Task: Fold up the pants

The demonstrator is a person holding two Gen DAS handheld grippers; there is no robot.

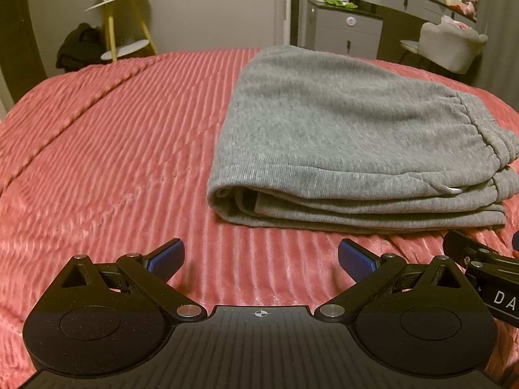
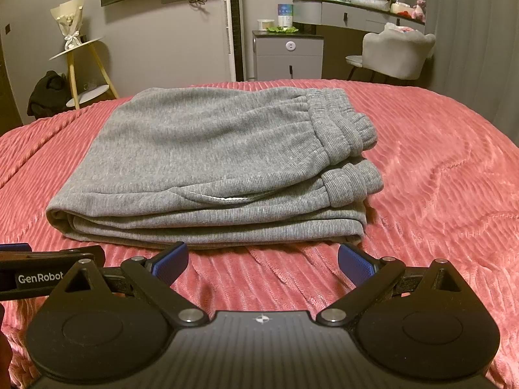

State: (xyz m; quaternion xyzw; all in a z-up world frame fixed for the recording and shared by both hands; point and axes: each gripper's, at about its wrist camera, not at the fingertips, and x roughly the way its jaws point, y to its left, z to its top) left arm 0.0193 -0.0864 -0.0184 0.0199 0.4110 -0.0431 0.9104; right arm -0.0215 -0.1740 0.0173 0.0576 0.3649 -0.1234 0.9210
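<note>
- Pants (image 2: 207, 162): grey, folded into a layered rectangle, lying flat on the pink bedspread (image 2: 438, 178); centre of the right wrist frame, right of centre in the left wrist frame (image 1: 350, 136).
- Elastic waistband and cuffs bunched at the stack's right end, rounded fold at its left end; layered edges facing the cameras.
- Left gripper (image 1: 261, 259): low over the bedspread at the bottom of its frame, level and pointing forward; blue pads (image 1: 167, 257) spread wide with nothing between them; aimed at bare bedspread just left of the stack's near left corner, not touching the pants.
- Right gripper (image 2: 262, 262): same low, level pose; blue pads (image 2: 355, 264) spread wide and empty; tips just short of the stack's near edge, facing its right half, apart from the cloth.
- Grippers side by side, close: right one seen at the lower right edge of the left frame (image 1: 486, 265), left one at the lower left edge of the right frame (image 2: 48, 265).
- Upper part of the frames: yellow side table (image 2: 81, 64), white chair (image 2: 395, 55), grey cabinet (image 2: 288, 55).
</note>
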